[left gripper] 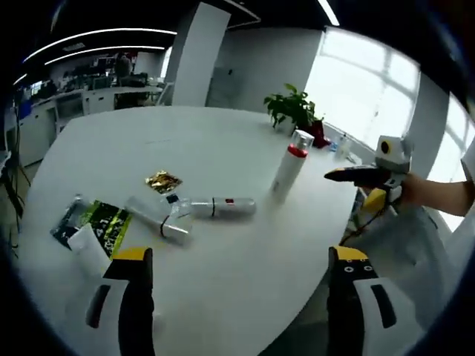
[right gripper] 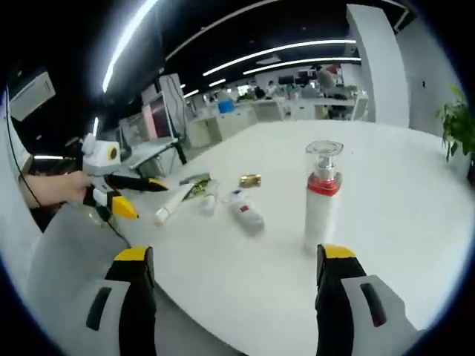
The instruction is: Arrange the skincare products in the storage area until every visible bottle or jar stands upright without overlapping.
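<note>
On table (left gripper: 223, 163) — pump bottle (left gripper: 288, 169) upright; white bottle (left gripper: 217, 208) flat.

Both hand-held grippers, left (left gripper: 241, 271) and right (right gripper: 236, 268), hang with jaws spread apart, holding nothing.

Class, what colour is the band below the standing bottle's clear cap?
Red, on the standing bottle; clearest in the right gripper view.

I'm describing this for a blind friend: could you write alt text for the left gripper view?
On a white table, one pump bottle stands upright while another bottle and a tube lie flat beside some sachets. The left gripper is open near the table's edge, and the right gripper comes in from the right.
</note>
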The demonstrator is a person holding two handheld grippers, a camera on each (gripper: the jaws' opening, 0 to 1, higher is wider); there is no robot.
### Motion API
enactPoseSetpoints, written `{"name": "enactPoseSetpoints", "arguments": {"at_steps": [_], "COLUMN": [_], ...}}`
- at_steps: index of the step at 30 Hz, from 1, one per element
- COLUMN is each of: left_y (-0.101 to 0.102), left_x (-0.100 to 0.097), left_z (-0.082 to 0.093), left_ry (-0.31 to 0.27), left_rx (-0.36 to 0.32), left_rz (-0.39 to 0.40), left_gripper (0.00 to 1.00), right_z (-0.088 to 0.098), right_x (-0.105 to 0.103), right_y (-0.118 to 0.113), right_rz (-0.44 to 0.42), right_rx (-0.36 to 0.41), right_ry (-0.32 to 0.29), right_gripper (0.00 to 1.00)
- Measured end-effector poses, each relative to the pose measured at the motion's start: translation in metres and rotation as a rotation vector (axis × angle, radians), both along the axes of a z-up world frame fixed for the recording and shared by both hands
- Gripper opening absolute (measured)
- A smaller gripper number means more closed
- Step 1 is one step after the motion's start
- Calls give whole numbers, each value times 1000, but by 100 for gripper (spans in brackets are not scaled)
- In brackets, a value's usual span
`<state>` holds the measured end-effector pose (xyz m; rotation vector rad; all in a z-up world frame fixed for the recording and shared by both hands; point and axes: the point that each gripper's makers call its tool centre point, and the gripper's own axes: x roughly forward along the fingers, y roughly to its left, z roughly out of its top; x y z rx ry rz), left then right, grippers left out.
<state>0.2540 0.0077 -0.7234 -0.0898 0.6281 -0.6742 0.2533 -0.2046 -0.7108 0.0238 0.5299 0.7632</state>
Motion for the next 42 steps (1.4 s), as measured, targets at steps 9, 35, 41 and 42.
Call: {"name": "enactPoseSetpoints", "arguments": {"at_steps": [9, 35, 41, 42], "left_y": [24, 70, 79, 80], "left_x": [-23, -40, -30, -28], "left_z": [3, -1, -10, -11], "left_ry": [19, 62, 98, 103], "left_rx": [12, 58, 72, 76], "left_rz": [33, 164, 236, 250], "left_gripper": [94, 93, 92, 91], "right_z": [12, 16, 15, 15], "right_x": [-9, -21, -21, -21], "right_y": [4, 17, 17, 17], "right_rz": [-17, -9, -9, -10], "right_rx": [21, 26, 13, 10], "right_ry": [2, 7, 3, 3], "right_gripper": [91, 90, 89, 89]}}
